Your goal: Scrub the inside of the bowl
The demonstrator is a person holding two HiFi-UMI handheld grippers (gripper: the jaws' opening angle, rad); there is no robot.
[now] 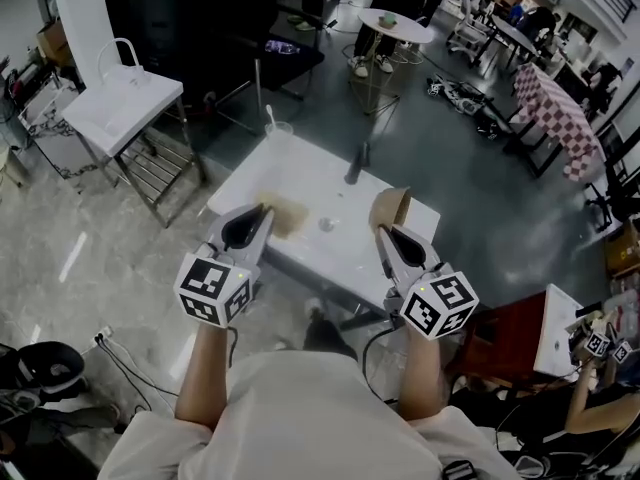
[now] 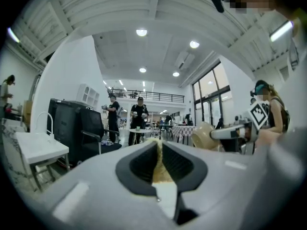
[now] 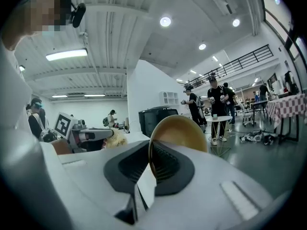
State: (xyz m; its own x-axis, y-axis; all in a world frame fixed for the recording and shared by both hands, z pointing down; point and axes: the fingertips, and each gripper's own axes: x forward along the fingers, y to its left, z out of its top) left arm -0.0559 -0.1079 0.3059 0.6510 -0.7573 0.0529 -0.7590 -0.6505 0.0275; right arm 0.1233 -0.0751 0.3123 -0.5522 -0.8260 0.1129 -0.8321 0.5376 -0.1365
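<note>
A tan bowl (image 1: 391, 206) is held up on edge over the right part of the white table (image 1: 330, 253). My right gripper (image 1: 386, 231) is shut on its rim. In the right gripper view the bowl (image 3: 181, 130) rises from between the jaws of the right gripper (image 3: 149, 153). My left gripper (image 1: 262, 214) is shut on a yellowish scrubbing pad (image 1: 287, 214) that sticks out over the table's left part. In the left gripper view the pad (image 2: 158, 163) is pinched in the left gripper (image 2: 159, 150), and the bowl (image 2: 205, 136) is off to the right, apart from the pad.
On the table stand a clear cup with a straw (image 1: 276, 128) at the far corner, a dark upright object (image 1: 355, 166) and a small clear item (image 1: 326, 225). A white sink stand (image 1: 120, 103) is to the left, a red-brown seat (image 1: 505, 333) to the right. People stand by a round table (image 1: 396, 24) beyond.
</note>
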